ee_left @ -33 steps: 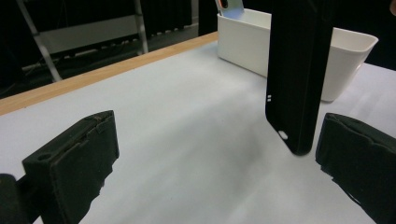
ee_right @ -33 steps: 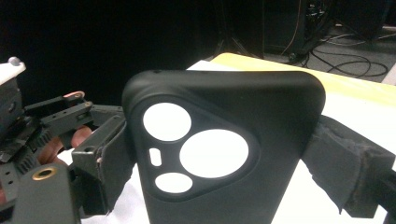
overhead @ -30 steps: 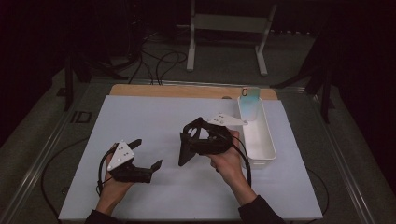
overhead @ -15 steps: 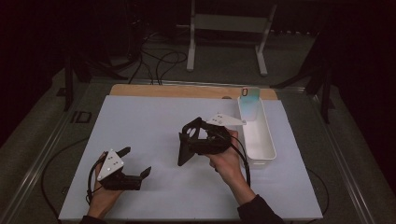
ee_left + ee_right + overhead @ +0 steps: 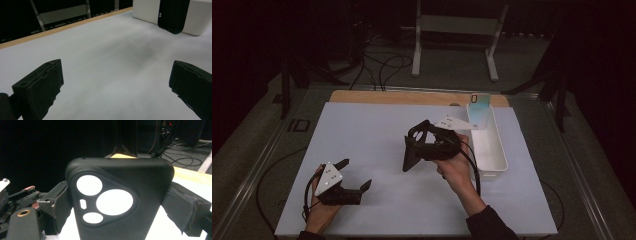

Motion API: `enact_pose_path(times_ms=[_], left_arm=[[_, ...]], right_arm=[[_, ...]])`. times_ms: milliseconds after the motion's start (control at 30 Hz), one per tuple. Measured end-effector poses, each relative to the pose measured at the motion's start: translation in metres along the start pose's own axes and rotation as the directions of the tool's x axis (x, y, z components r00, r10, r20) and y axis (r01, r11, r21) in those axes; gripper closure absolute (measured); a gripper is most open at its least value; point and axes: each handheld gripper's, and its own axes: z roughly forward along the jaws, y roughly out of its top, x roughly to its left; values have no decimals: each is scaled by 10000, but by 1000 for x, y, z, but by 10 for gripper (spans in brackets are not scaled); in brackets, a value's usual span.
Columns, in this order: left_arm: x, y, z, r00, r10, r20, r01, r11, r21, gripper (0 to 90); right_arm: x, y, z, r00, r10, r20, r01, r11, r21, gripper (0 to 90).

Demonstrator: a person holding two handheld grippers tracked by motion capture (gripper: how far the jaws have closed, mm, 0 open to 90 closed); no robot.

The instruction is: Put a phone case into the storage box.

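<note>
Item 1. Right claw [image 5: 412, 150]: clamped across the sides of a black phone case [image 5: 120, 202], which is held upright and clear of the surface, near its middle. In the right gripper view the camera cut-outs of the case are seen facing the lens, with one padded jaw pressed on each edge. The grip is judged firm.

Item 2. Left claw [image 5: 354, 175]: jaws apart, nothing between them. Compared with a second ago it is found drawn back toward the near left corner of the surface and lowered close to it, while the right claw and the case are found almost unmoved. The change is read as the left side having withdrawn from the case, so that the case is now carried by the right claw alone; a set-down or a placing into the bin is judged the likely remaining step.

Item 3. White bin [image 5: 487, 145]: long, open-topped, placed just right of the right claw. A pale translucent card-like object [image 5: 478, 103] is stood at its far end; what it is cannot be told.

Item 4. Surface [image 5: 362, 130]: white sheet over a wooden board [image 5: 387, 97], whose edge is exposed along the far side.

Item 5. Room: dark; a white frame stand [image 5: 452, 30] and loose cables [image 5: 382, 65] are seen on the floor beyond.
</note>
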Motion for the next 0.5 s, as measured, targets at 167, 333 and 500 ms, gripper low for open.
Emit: enact_pose_path(times_ms=[167,333,500], left_arm=[[2,-1,-1,9999,-170,1,170,9997,-153,0],[2,-1,-1,9998,-201,-26,201,9996,-181,0],[2,-1,-1,9996,-279,28,279,9993,-234,0]], right_arm=[[-3,6,2,9998,-116,186,116,9999,6,144],[-5,12,4,9989,-284,380,284,9996,16,144],[-9,18,7,9975,-437,558,436,9990,37,145]])
